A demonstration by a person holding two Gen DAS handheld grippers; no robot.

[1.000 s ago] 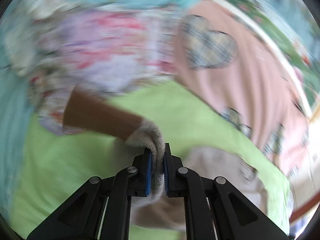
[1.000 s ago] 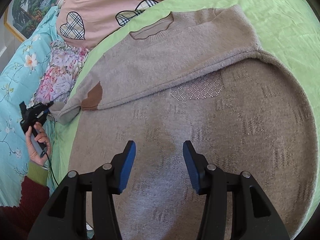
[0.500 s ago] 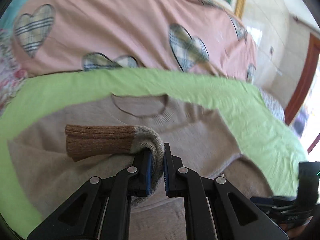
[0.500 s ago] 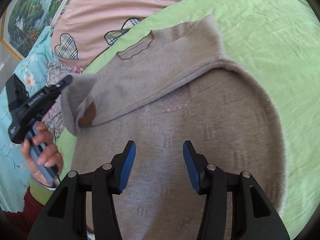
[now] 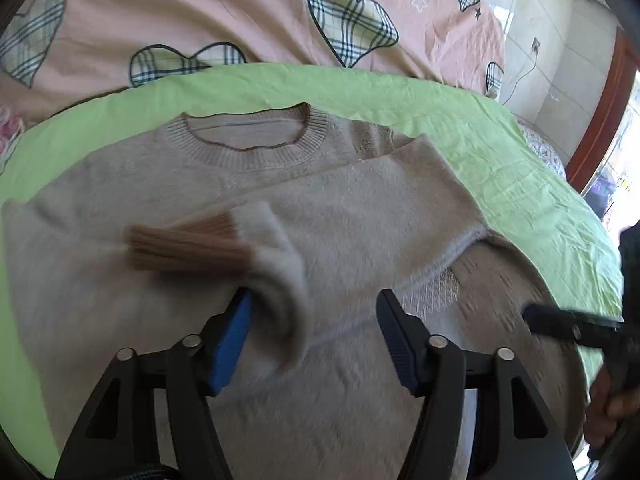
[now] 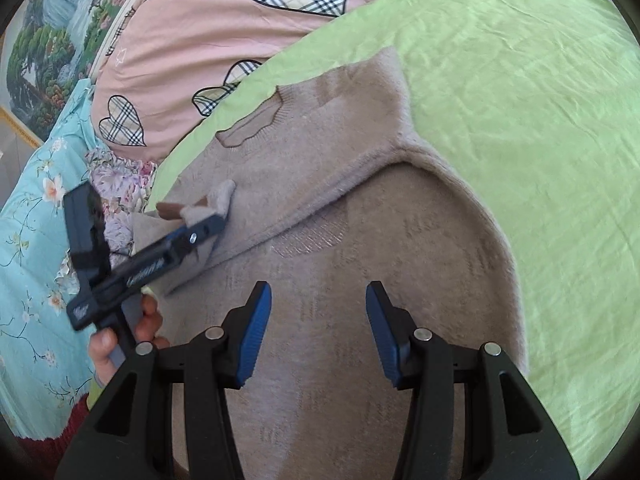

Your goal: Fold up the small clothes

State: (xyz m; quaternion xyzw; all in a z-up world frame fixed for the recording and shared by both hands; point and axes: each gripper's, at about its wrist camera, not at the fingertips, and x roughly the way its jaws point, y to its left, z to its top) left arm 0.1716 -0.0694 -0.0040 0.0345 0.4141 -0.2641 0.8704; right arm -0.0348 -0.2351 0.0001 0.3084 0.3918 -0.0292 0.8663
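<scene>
A beige knit sweater lies flat on a green sheet, neck hole away from me. Its right sleeve is folded across the chest. My left gripper is open above the chest; the left sleeve end with its brown ribbed cuff hangs loose against the left finger, blurred. In the right wrist view the sweater fills the middle. My right gripper is open and empty over the lower body. The left gripper shows at the left, over the sleeve cuff.
A pink quilt with plaid hearts lies beyond the sweater. A floral pillow and turquoise flowered cloth are at the left. The right gripper's body shows at the right edge. A wooden door frame stands far right.
My left gripper carried the sleeve end over the sweater's chest and has opened; the cuff is dropping free. The right gripper stayed open over the sweater body.
</scene>
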